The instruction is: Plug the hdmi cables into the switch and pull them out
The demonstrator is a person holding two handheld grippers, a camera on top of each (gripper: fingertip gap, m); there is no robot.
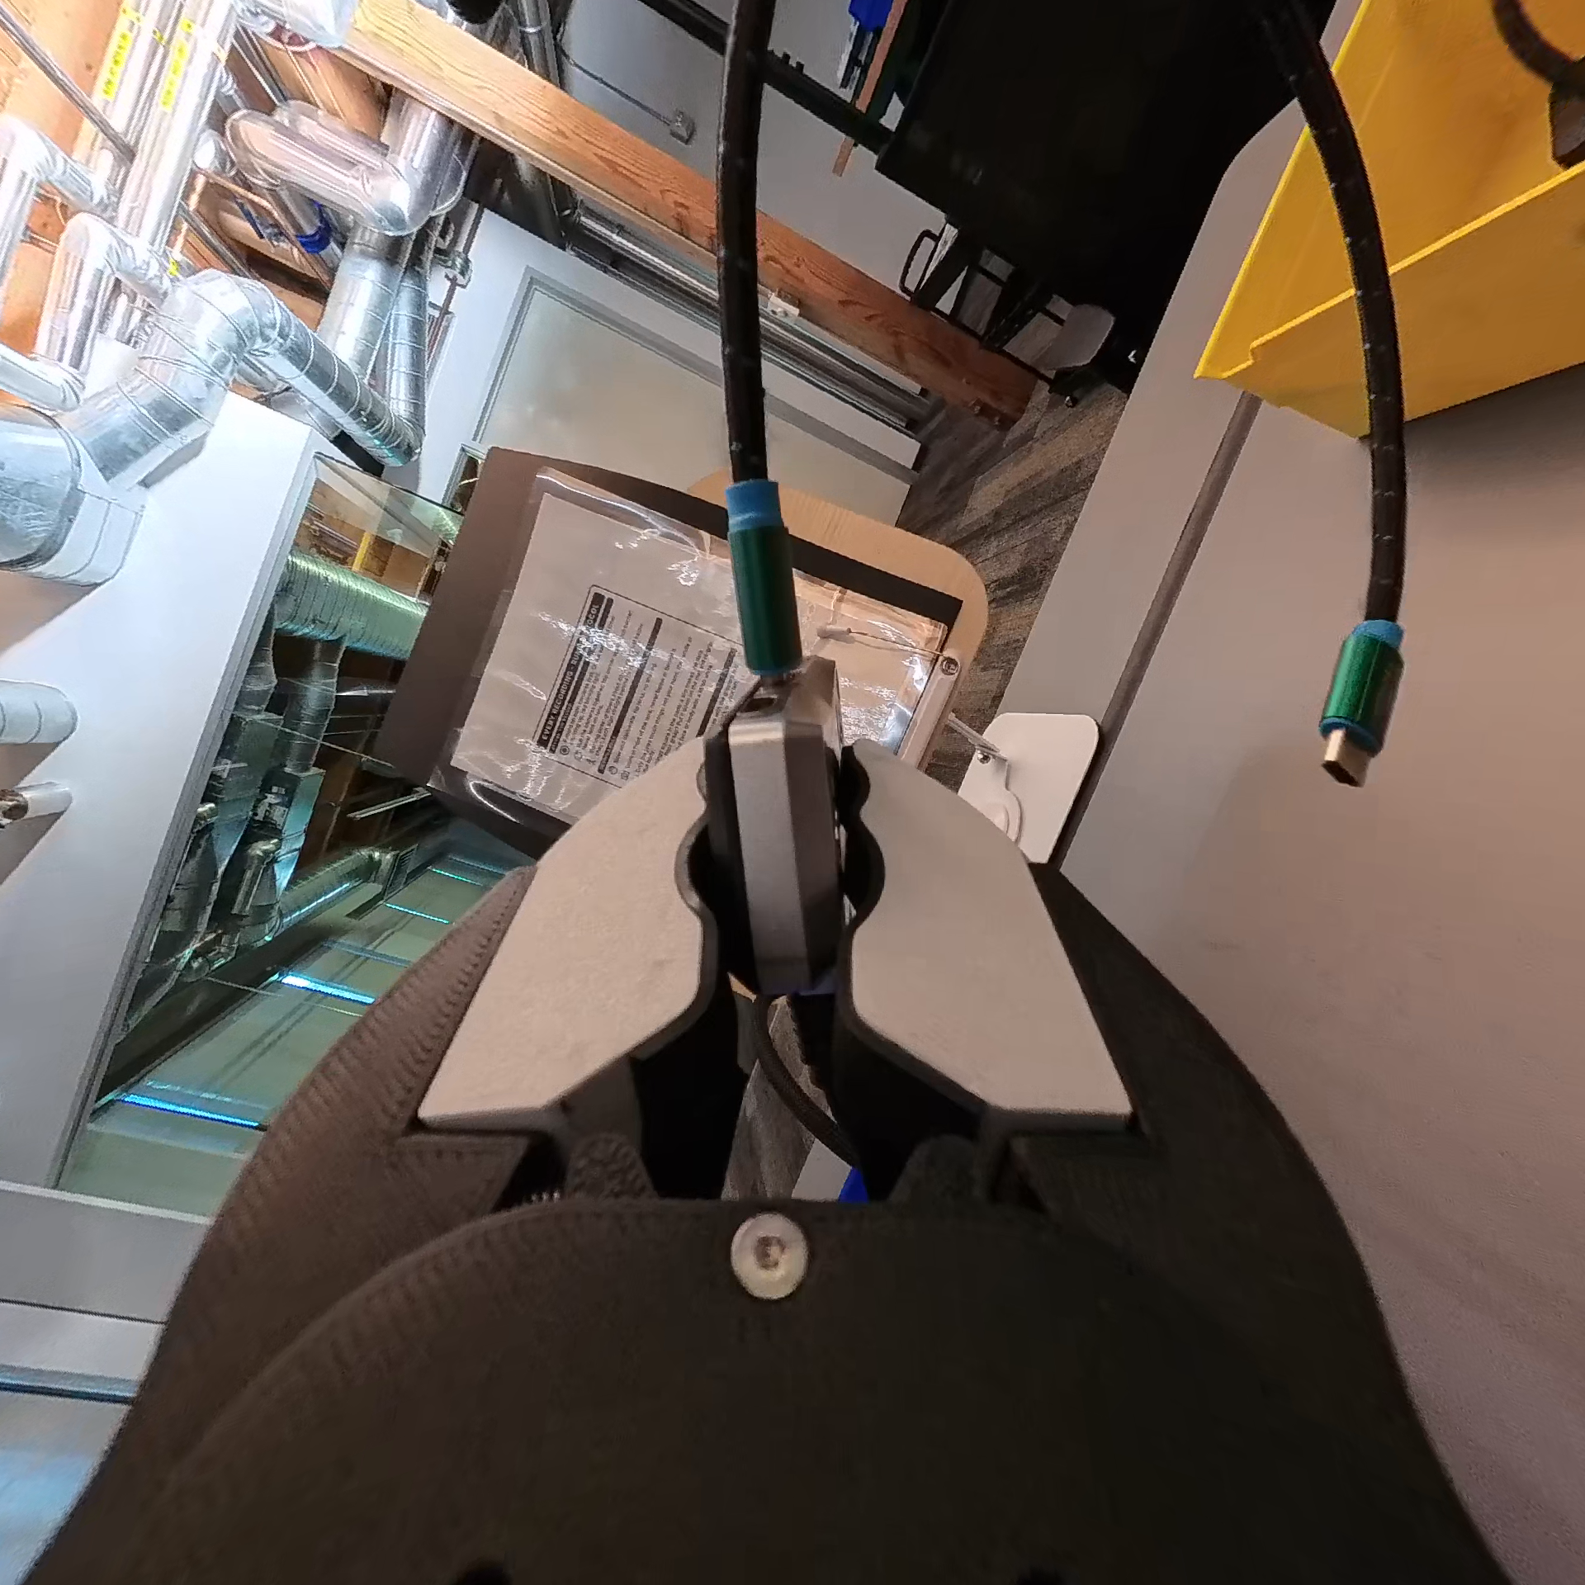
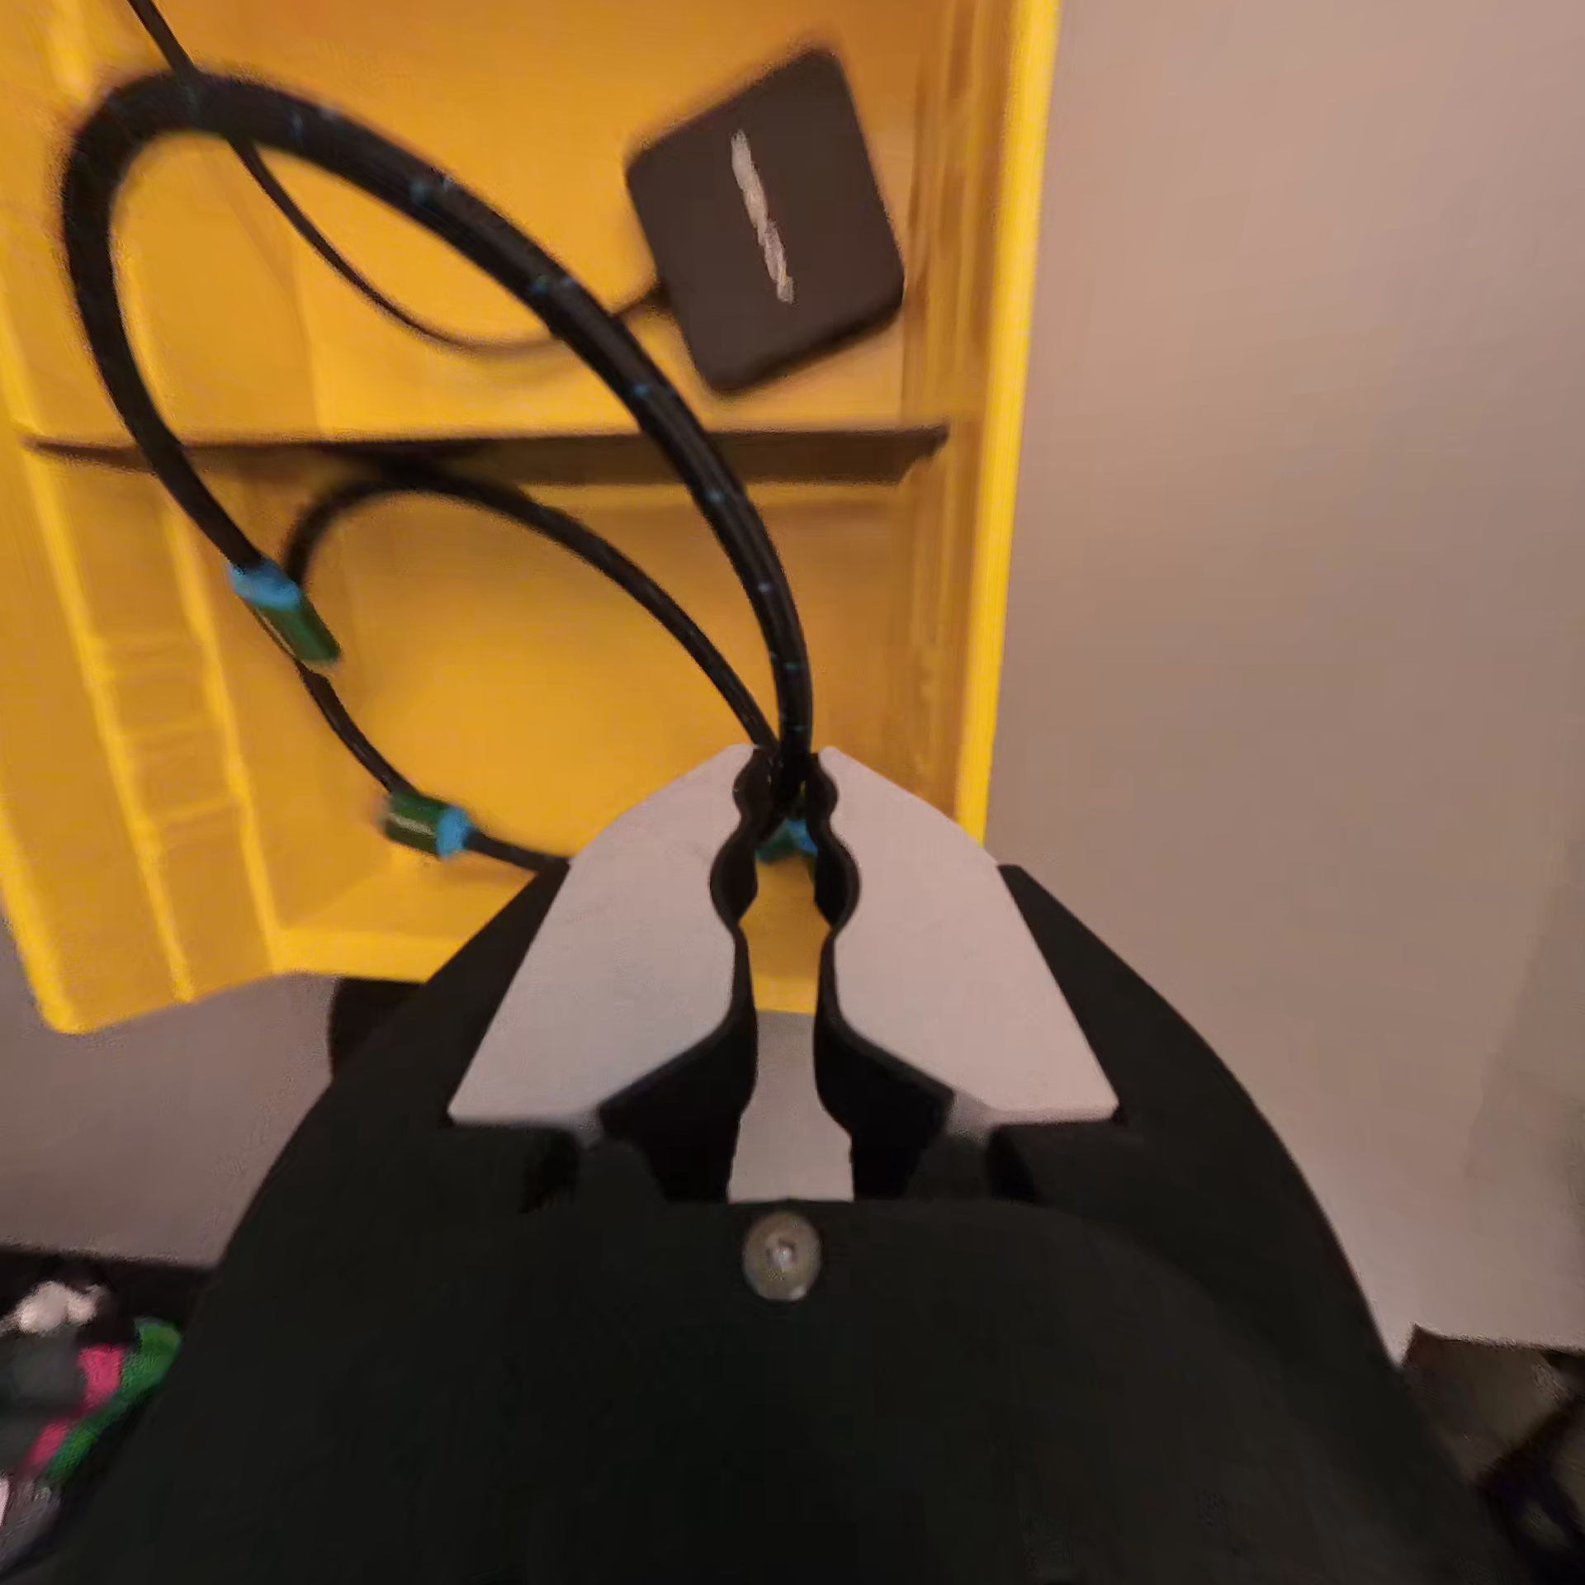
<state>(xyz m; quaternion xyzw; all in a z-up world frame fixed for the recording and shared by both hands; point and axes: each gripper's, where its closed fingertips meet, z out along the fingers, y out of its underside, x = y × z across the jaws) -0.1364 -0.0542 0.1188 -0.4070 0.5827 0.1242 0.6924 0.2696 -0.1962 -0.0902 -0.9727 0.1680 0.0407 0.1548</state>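
Note:
In the left wrist view my left gripper [image 1: 776, 763] is shut on a grey HDMI switch [image 1: 776, 849] and holds it edge-on in the air. A black braided cable with a green plug [image 1: 763, 592] sits in the switch's top port. A second braided cable hangs at the right with its green plug [image 1: 1359, 695] free. In the right wrist view my right gripper [image 2: 782, 763] is shut on a black braided cable [image 2: 686, 429] above the yellow bin [image 2: 986, 429]. A green plug [image 2: 785, 845] shows just behind the fingertips.
In the bin lie a black square box [image 2: 763, 219] with a thin lead and two more green plugs [image 2: 287, 613] [image 2: 424, 828]. The bin [image 1: 1407, 283] stands on a pale grey table [image 1: 1286, 858]. A tablet in plastic wrap [image 1: 669, 652] stands beyond the switch.

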